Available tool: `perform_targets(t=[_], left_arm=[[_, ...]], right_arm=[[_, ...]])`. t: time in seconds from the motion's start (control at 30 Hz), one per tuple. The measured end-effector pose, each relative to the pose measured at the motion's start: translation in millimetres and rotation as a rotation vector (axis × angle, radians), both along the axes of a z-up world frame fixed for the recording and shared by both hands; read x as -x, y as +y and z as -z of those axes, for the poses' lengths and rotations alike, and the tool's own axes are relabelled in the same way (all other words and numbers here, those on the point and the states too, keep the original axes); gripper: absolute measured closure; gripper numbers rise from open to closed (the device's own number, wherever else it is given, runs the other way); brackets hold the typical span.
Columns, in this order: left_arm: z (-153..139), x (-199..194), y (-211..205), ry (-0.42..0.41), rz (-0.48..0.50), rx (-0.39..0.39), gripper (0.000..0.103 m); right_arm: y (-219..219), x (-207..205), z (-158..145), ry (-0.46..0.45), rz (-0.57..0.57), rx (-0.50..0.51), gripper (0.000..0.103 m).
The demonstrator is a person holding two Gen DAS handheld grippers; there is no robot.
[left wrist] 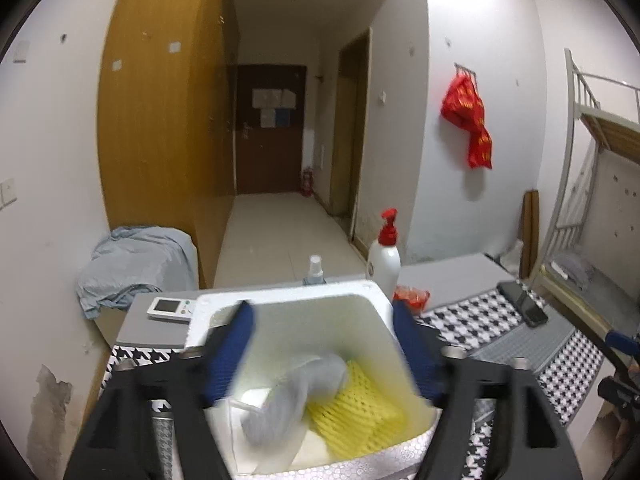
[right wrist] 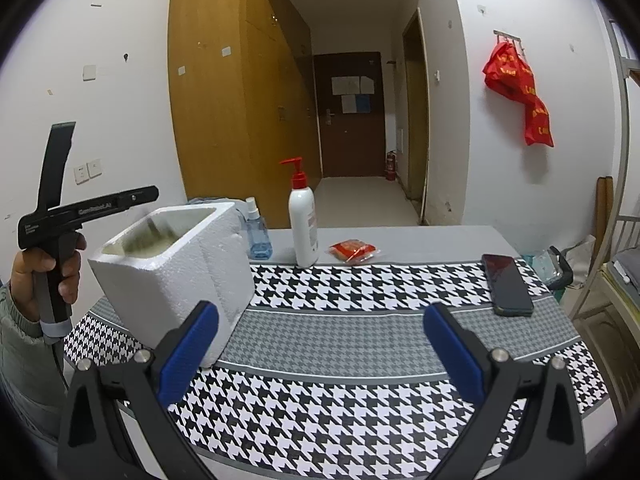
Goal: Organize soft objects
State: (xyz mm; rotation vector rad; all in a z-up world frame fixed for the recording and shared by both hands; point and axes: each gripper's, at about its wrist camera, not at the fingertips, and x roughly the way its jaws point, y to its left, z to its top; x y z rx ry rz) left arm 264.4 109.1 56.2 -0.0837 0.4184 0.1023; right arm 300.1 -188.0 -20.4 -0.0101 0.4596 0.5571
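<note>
A white foam box [left wrist: 320, 300] stands on the houndstooth tablecloth; it also shows at the left in the right wrist view [right wrist: 180, 264]. Inside it lie a yellow foam net [left wrist: 360, 408] and a blurred grey soft object [left wrist: 296, 392]. My left gripper [left wrist: 324, 344] is open right above the box, its blue fingers [left wrist: 232, 352] spread around the opening, holding nothing. My right gripper [right wrist: 320, 344] is open and empty, low over the cloth to the right of the box. The left gripper's handle and the hand on it [right wrist: 52, 240] show beside the box.
A white pump bottle [right wrist: 303, 228], a small blue spray bottle [right wrist: 258, 236] and a red packet [right wrist: 352, 250] stand behind the box. A black phone [right wrist: 506, 284] lies at the right. A white remote [left wrist: 172, 308] lies at the table's far left. A bunk bed frame [left wrist: 580, 160] stands right.
</note>
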Motion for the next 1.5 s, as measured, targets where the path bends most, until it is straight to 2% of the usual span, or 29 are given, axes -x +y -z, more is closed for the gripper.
perform_targets(t=[0.17, 0.7, 1.23, 1.5], left_arm=[[-4.1, 7.0, 0.6, -0.016, 0.011, 0.038, 0.005], [-21.9, 53.2, -18.9, -0.084, -0.005, 0.006, 0.001], [-26.2, 95.1, -50.9, -0.108, -0.039, -0.049, 0.001], [-25.2, 122.6, -66.1, -0.125, -0.042, -0.046, 0.001]], right_arm=[[-2.0, 0.2, 0.1, -0.001, 0.001, -0.002, 0.000], [-2.0, 12.0, -3.7, -0.014, -0.037, -0.008, 0.000], [-13.0, 36.5, -16.4, -0.058, -0.086, -0.028, 0.000], [-22.7, 55.8, -20.8, -0.081, -0.106, -0.040, 0.000]])
